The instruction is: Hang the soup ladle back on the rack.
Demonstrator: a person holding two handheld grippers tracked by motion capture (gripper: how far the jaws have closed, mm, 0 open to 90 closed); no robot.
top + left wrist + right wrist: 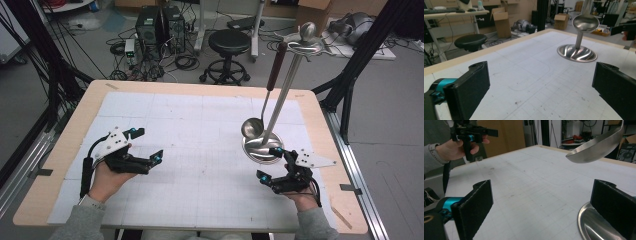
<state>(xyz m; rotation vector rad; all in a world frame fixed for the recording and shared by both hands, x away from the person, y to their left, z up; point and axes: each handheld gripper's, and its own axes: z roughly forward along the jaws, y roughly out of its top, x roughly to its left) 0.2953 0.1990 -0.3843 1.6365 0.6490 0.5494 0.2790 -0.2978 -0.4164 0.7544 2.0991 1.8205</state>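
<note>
Nothing was yet grasped: the ladle [254, 126] hung on its steel stand [262, 149] at the counter's right, the right tool [269, 163] gaping wide just beside the base, the left tool [146, 145] wide, well apart.

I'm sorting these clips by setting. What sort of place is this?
Most likely a lab or workshop rigged for recording, not a kitchen. Cables and computer towers sit on the floor, cardboard boxes are stacked about, and the ladle hangs on a stand on a gridded table.
</note>
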